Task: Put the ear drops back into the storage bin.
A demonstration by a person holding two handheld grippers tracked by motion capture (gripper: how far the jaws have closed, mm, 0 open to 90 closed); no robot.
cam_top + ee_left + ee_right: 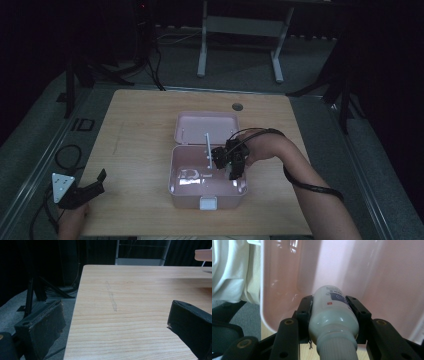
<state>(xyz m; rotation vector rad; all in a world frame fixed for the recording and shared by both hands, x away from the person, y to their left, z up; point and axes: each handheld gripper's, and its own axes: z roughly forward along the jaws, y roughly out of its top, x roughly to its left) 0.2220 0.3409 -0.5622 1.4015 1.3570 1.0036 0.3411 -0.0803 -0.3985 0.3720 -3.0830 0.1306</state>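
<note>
Right gripper (pixel 332 315) clamping a small white plastic bottle (pixel 331 312), hanging over the open pink plastic box (pixel 208 192) just below. Left gripper (pixel 115 325) resting wide apart, gripping nothing, on the wooden worktop (pixel 130 290).

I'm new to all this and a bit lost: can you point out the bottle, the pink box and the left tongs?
bottle (pixel 333 315): right gripper view, on its white body.
pink box (pixel 208 202): high view, on its front wall.
left tongs (pixel 97 181): high view, between the two jaw tips.
</note>
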